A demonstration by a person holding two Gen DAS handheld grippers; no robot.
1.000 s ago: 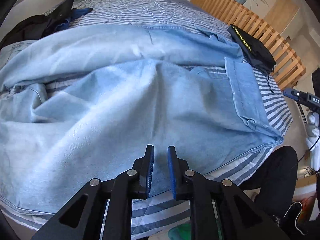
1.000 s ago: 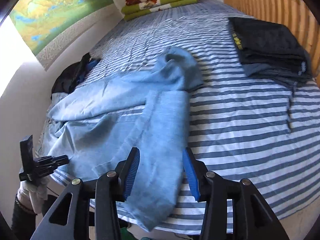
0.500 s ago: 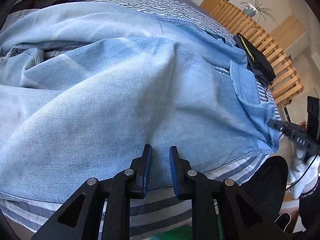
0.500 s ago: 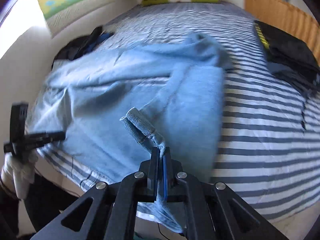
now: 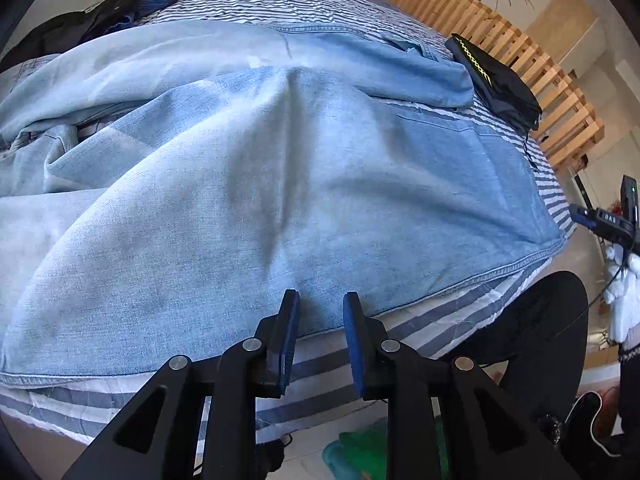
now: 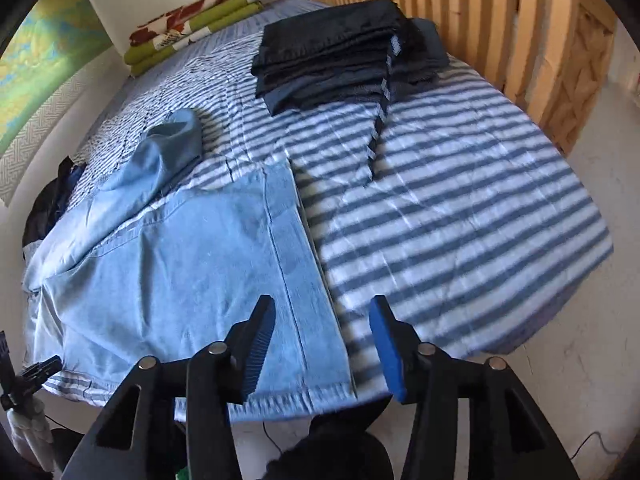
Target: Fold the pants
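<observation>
With the light-blue denim pants (image 6: 192, 272) spread on the blue-and-white striped bed (image 6: 460, 216), both the left gripper (image 5: 320, 312) and right gripper (image 6: 322, 320) hover empty, jaws apart, so the legs look unfolded and next likely comes gripping the hem at 6 o'clock.

Pale blue denim pants (image 5: 280, 168): woven cotton cloth, matt, faintly ribbed, stitched at hem. Blue-and-white striped bed sheet (image 6: 460, 208): soft matt cloth, lightly creased. Slatted light wooden rail (image 6: 520, 32): bare, smooth. Black plastic gripper fingers (image 6: 256, 344): matt, with ridged blue rubbery pads and shiny metal rivets. Folded dark garments (image 6: 340, 52): matt fabric.
</observation>
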